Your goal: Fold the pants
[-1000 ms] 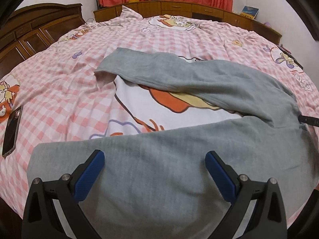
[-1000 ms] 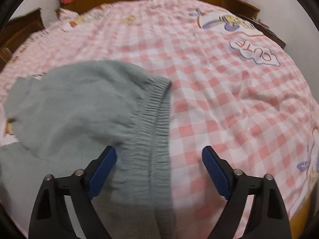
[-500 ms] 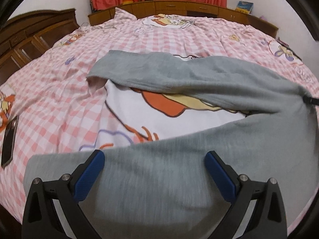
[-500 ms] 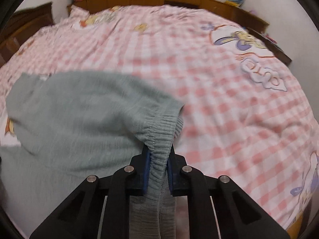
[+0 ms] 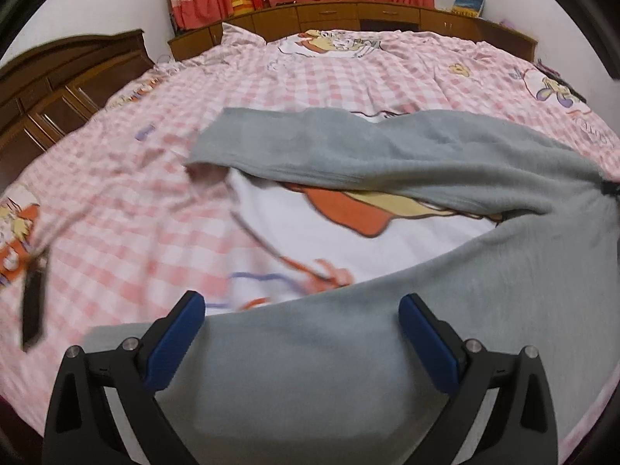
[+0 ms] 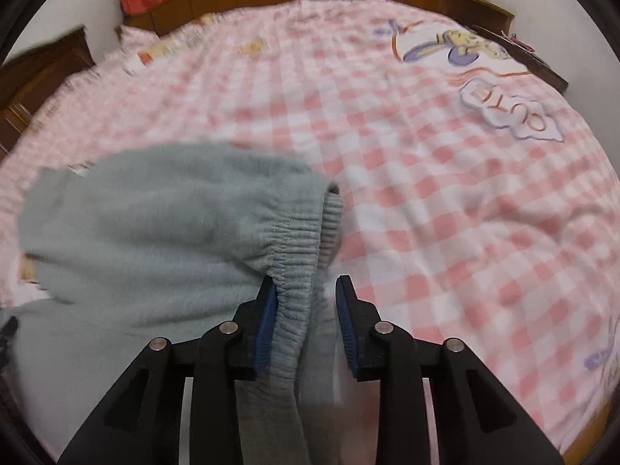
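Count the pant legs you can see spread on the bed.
2. One leg lies farther up the bed, stretching toward the left. The other leg lies near, under the left tool. They join at the right; nothing suggests a hidden third.

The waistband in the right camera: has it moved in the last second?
Yes. The waistband lay flat toward the gingham bedspread; now it is bunched and lifted between the right gripper's opening jaws, touching only the left pad.
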A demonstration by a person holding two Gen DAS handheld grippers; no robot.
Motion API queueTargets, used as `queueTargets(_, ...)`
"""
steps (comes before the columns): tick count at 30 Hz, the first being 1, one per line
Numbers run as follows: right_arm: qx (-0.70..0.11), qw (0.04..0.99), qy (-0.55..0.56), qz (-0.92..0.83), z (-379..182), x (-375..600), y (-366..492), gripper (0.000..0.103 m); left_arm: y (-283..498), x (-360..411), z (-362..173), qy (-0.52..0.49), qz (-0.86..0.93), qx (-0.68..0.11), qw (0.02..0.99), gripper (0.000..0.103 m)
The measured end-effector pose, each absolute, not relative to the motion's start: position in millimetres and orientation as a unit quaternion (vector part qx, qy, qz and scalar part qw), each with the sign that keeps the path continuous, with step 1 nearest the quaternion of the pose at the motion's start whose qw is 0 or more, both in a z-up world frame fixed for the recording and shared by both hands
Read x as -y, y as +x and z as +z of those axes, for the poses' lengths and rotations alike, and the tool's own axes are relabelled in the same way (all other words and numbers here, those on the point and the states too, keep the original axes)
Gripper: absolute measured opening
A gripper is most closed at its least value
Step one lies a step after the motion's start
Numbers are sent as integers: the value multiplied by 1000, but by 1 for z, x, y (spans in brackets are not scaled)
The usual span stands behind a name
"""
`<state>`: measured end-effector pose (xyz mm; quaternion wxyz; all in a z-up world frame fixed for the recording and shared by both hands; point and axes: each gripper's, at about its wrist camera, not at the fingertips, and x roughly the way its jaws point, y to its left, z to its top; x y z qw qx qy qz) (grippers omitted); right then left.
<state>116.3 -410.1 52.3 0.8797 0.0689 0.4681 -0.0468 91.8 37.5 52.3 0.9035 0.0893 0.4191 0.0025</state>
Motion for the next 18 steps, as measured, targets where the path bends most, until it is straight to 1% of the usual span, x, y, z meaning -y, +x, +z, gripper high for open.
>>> queueTargets(3,-460,885,54,-49,74,409,88,30,82,-55,65,100,15,-419,903,102)
queueTargets(4,-459,886,44,-53,79,408,80,32,78,-60,70,100,18,-418,903,102)
queueTargets(7,-465,883,38,-55,85,411,52,33,64,-70,78,95,19,-416,904,102)
queueTargets(12,-491,867,70,-42,72,419,18,34,49,-73,78,98,21,-422,901,102)
queueTargets(15,-515,849,115,-41,54,425,3,34,40,-70,75,94,14,-423,901,102)
queueTargets(18,-519,840,154,-23,45,424,-7,34,36,-65,71,86,2,-429,899,102)
